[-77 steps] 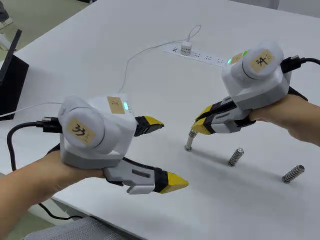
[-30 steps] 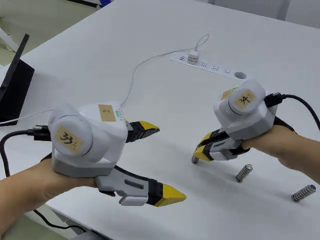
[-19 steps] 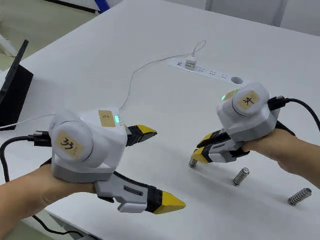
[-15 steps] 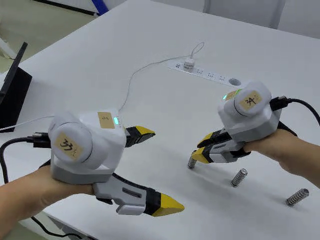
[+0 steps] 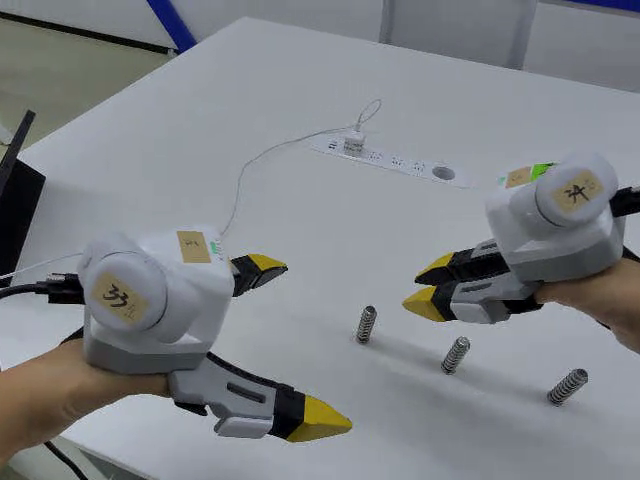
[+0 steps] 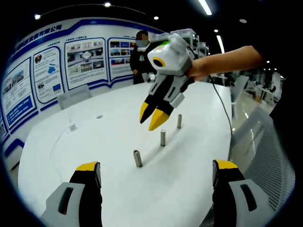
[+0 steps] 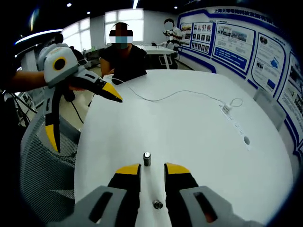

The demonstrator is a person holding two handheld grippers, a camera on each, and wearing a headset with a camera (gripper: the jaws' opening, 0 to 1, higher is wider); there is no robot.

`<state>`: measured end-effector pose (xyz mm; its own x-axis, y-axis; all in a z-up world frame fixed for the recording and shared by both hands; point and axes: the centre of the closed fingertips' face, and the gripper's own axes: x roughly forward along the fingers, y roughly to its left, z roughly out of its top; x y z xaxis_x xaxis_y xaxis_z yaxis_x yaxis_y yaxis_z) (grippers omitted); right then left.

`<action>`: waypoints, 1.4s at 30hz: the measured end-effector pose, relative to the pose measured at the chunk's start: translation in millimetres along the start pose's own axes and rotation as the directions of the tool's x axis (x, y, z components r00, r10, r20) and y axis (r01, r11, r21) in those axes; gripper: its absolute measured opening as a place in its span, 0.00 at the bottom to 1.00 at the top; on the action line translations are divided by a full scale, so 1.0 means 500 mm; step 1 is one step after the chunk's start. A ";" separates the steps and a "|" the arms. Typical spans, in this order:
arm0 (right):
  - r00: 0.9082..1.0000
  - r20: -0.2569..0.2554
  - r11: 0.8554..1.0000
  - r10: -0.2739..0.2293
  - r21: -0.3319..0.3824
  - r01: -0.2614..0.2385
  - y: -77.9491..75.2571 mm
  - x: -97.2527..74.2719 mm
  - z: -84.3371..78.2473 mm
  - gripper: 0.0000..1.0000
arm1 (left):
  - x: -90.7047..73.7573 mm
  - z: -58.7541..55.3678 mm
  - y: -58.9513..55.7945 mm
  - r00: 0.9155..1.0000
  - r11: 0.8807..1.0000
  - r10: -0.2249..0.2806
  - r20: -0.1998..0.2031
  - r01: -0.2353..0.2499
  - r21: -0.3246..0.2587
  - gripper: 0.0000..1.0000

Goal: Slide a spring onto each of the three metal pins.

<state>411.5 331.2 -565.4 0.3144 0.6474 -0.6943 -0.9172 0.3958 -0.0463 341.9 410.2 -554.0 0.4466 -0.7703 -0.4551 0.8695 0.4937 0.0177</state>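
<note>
My left gripper (image 5: 295, 345): released, jaws wide, near left | my right gripper (image 5: 428, 288): jaws narrowly parted, empty, above-right of left pin (image 5: 367, 323) | middle pin (image 5: 456, 354), right pin (image 5: 567, 386): rightward on table (image 5: 300, 110); all three wear springs.

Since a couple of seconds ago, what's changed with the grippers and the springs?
The right gripper was low over the leftmost spring. It has come off it and drawn up and away to the right, jaws slightly apart and empty. That spring now stands upright on its own. The left gripper stays wide open holding nothing, and the middle spring and the far-right spring sit as before.
</note>
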 end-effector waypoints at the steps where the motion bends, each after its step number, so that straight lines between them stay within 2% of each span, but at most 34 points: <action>1: 1.000 0.006 1.000 -0.005 -0.001 0.005 -0.001 -0.007 -0.003 0.20 | 0.001 0.003 0.000 1.000 1.000 0.000 0.001 0.000 0.003 1.00; 5: 0.997 0.065 0.999 -0.050 0.009 0.050 -0.007 -0.049 -0.013 0.22 | 0.003 0.011 -0.001 1.000 1.000 0.005 -0.004 -0.005 0.011 1.00; 10: 0.988 0.137 0.996 -0.072 0.054 0.065 -0.003 -0.105 -0.025 0.24 | 0.005 0.015 -0.005 1.000 1.000 -0.005 -0.013 0.005 0.017 1.00; 14: 0.981 0.162 0.994 -0.105 0.060 0.096 -0.007 -0.147 -0.044 0.25 | 0.006 0.022 0.001 1.000 1.000 0.006 -0.021 -0.006 0.023 1.00; 17: 0.967 0.204 0.985 -0.152 0.112 0.131 -0.014 -0.186 -0.058 0.28 | 0.007 0.036 0.007 1.000 1.000 0.021 -0.005 -0.021 0.015 1.00; 20: 0.957 0.224 0.977 -0.186 0.146 0.156 -0.018 -0.220 -0.077 0.29 | 0.009 0.037 0.007 1.000 0.999 0.026 -0.016 -0.025 0.027 1.00; 25: 0.940 0.234 0.961 -0.247 0.182 0.207 -0.022 -0.283 -0.119 0.32 | 0.008 0.041 0.011 0.999 0.999 0.034 -0.028 -0.033 0.034 1.00; 27: 0.931 0.240 0.951 -0.275 0.206 0.228 -0.024 -0.309 -0.138 0.35 | 0.006 0.060 0.019 0.998 0.999 0.053 0.016 -0.053 0.009 1.00; 30: 0.924 0.252 0.942 -0.287 0.249 0.224 -0.020 -0.337 -0.164 0.39 | 0.003 0.069 0.028 0.998 0.998 0.063 0.030 -0.062 -0.011 1.00; 35: 0.919 0.245 0.931 -0.308 0.278 0.238 -0.009 -0.373 -0.205 0.44 | -0.001 0.082 0.034 0.997 0.997 0.073 0.036 -0.072 -0.011 1.00; 39: 0.921 0.234 0.931 -0.310 0.270 0.245 0.001 -0.389 -0.226 0.48 | -0.004 0.084 0.031 0.997 0.998 0.069 0.025 -0.069 -0.002 1.00; 42: 0.919 0.240 0.933 -0.312 0.260 0.248 0.008 -0.401 -0.235 0.50 | -0.008 0.078 0.029 0.997 0.997 0.071 0.005 -0.072 0.013 1.00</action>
<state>315.9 126.5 -510.6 0.6336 0.6284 -0.4513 -0.7140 0.6996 -0.0284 361.1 404.9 -517.2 0.5087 -0.7351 -0.4482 0.8379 0.5423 0.0615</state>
